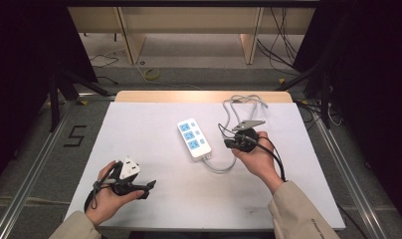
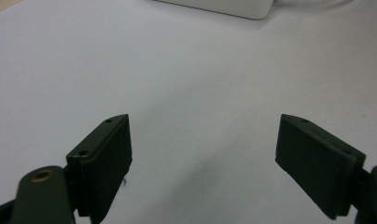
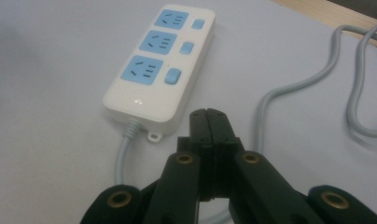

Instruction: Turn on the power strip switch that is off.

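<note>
A white power strip [image 1: 194, 138] with three blue sockets lies in the middle of the white table [image 1: 154, 149]. Its grey cable [image 1: 241, 102] runs from the near end and loops away to the far right. My right gripper [image 1: 229, 143] hovers just right of the strip's near end, jaws pressed together with nothing between them. The right gripper view shows the shut gripper [image 3: 209, 114] pointing at the strip [image 3: 161, 65], just short of where the cable [image 3: 123, 154] leaves it. My left gripper [image 1: 148, 189] rests low at the front left, its jaws wide apart over bare table [image 2: 203, 154].
The table's wooden far edge [image 1: 204, 95] meets a floor strewn with cables. A metal rail [image 1: 35, 159] and a floor mark shaped like a 5 [image 1: 75, 135] lie to the left. Dark curtains stand on both sides.
</note>
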{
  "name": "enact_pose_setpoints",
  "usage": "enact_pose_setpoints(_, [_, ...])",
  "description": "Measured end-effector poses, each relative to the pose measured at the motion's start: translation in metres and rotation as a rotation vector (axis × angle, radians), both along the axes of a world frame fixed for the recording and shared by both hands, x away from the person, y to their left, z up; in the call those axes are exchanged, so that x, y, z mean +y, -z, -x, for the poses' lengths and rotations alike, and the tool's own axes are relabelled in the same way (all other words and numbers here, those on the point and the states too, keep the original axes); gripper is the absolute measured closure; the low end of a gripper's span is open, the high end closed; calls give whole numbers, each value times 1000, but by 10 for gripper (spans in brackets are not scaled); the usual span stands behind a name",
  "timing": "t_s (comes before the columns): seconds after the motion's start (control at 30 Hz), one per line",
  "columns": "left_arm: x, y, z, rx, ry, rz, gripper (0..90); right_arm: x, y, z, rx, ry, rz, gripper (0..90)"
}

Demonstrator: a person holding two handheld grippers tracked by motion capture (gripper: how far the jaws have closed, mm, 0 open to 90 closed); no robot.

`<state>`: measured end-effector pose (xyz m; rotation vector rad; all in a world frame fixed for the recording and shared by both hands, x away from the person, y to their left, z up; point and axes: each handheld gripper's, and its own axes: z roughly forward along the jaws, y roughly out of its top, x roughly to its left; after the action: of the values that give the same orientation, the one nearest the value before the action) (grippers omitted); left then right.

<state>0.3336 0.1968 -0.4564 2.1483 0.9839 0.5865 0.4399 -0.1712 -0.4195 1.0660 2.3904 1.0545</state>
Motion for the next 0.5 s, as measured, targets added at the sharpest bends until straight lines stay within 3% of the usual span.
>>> enact_pose_setpoints(0.5, [1, 0, 0, -4, 2, -4, 183, 8, -2, -7, 11, -4, 3, 900])
